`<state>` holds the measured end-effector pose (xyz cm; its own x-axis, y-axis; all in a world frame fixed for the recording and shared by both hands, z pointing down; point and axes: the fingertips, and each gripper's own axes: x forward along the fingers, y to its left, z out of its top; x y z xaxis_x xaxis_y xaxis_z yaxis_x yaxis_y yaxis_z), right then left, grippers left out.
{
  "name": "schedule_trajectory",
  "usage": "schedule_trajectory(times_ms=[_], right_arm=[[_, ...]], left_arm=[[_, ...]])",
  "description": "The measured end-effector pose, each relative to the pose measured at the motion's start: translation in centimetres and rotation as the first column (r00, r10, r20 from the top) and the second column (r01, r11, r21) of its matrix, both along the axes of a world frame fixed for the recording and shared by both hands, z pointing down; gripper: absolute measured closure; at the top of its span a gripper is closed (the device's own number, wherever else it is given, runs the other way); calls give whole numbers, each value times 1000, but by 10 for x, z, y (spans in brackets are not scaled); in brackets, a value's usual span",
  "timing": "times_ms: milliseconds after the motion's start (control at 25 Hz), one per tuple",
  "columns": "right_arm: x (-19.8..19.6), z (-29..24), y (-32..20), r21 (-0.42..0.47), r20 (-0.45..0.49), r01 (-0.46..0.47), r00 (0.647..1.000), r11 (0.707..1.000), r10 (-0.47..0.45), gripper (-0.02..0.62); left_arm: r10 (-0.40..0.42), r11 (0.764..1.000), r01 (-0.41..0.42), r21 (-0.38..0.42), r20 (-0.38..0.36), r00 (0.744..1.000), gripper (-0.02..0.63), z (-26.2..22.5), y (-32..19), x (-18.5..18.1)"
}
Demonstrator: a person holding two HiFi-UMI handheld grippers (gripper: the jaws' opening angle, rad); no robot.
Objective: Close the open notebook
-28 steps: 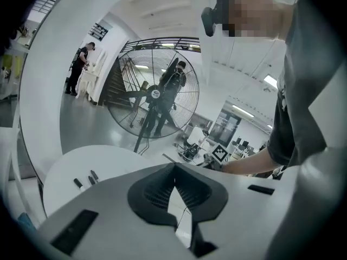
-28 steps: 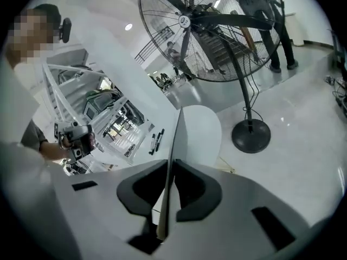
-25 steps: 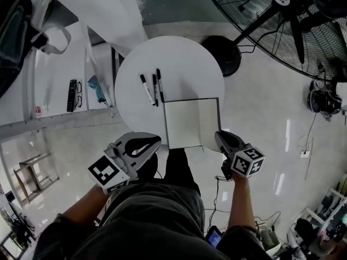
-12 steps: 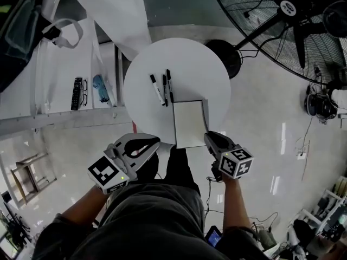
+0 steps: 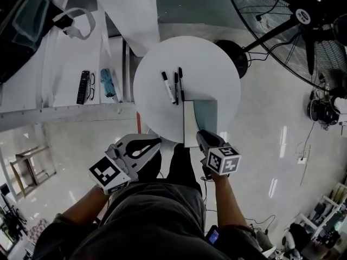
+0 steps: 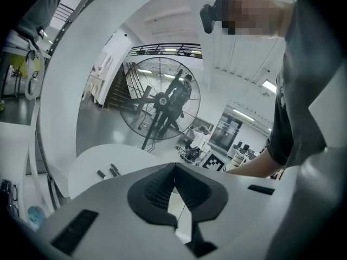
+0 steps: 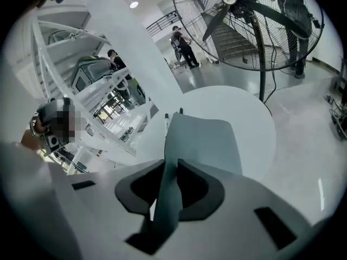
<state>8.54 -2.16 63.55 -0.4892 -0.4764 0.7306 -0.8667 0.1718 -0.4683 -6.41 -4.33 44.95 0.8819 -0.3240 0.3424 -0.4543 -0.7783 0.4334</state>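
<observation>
Leverage is guiding the hold: the right gripper [image 5: 200,134] is pinching the notebook [image 5: 189,124] by its teal cover [image 7: 203,145] at the near table [image 5: 162,91] edge, to fold it leftward over the pages. Its jaws, a narrow gap apart on that cover, have just been easing open. The left gripper [image 5: 156,142] is hovering aside, jaws together and empty

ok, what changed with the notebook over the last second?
The right gripper swung the notebook's right-hand cover up and over toward the left. The flat white spread is now a narrow page strip beside the cover's grey outside. Its fingers have just been opening slightly, with the cover still between them. Unchanged: three markers on the table; left gripper shut and empty.
</observation>
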Motion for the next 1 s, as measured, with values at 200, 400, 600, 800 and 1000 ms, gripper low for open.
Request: schedule_trajectory(times_ms=[200,400,600,800,1000], right_arm=[[-14,19,0,-35,-11,-5,1000,999,5,511],[-24,38,-1,-57,-39,-10,999,998,7,509],[-32,56,0,-81,-63,-21,998,996,16,503],[-37,66,1,-90,-101,-11,995,996,2,497],[-45,72,2,-108,-109,4,994,994,-16,463]], left_arm=[[-18,1000,18,-2,3,1000,591,3,-1,-12],[-31,999,32,-15,15,999,591,8,0,-22],[-55,997,56,-46,26,998,591,11,1,-32],[-74,993,76,-86,23,997,591,12,6,-40],[-82,994,83,-64,20,996,591,12,7,-45]])
